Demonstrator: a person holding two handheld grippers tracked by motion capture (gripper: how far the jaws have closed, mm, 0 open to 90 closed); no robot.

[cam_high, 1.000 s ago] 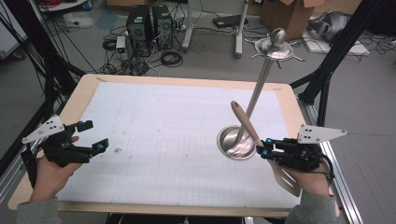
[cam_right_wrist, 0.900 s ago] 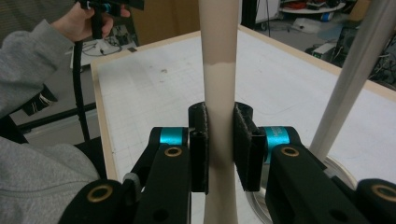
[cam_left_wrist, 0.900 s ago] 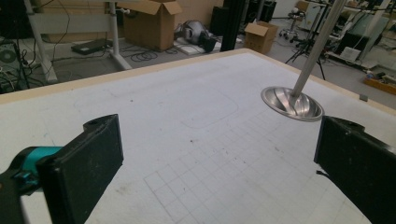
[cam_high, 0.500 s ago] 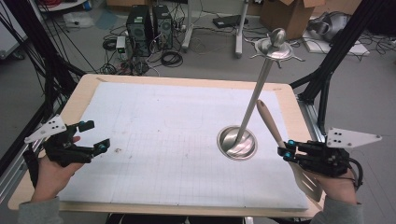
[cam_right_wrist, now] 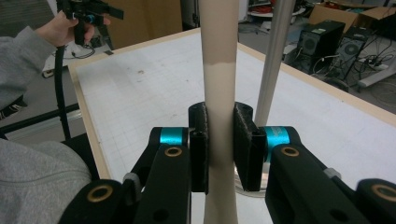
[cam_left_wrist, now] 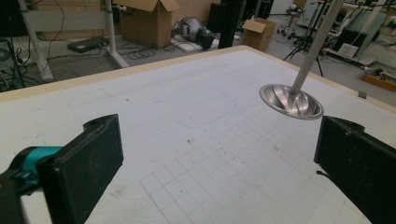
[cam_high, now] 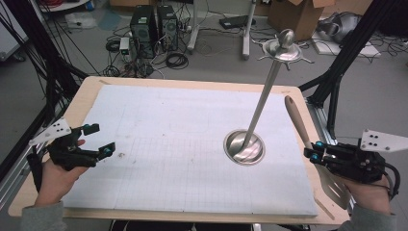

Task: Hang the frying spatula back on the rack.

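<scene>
A metal stand rises from a round base (cam_high: pixel 244 147) on the white mat, its pole (cam_high: pixel 264 98) ending in a ring of hooks (cam_high: pixel 285 47). At the table's right edge my right gripper (cam_high: pixel 312 153) is shut on a spatula. The pale wooden handle (cam_high: pixel 296 120) sticks up past the jaws and the blade (cam_high: pixel 335 186) hangs below my hand. The right gripper view has the handle (cam_right_wrist: pixel 218 56) pinched between the pads (cam_right_wrist: pixel 244 140), with the pole (cam_right_wrist: pixel 275 56) just behind. Low at the mat's left edge, my left gripper (cam_high: pixel 101 138) stands open and holds nothing. The base (cam_left_wrist: pixel 290 100) lies far ahead of it.
The mat (cam_high: pixel 183 125) covers a wooden table (cam_high: pixel 82 96). Black frame posts (cam_high: pixel 346 53) stand at both sides. On the floor beyond are computer towers (cam_high: pixel 153 29), cables and cardboard boxes (cam_high: pixel 298 17). My left gripper (cam_right_wrist: pixel 91 14) appears far off in the right gripper view.
My right gripper has carried the spatula to the right and slightly up, from beside the stand's base to the table's right edge. The left gripper has stayed put.
</scene>
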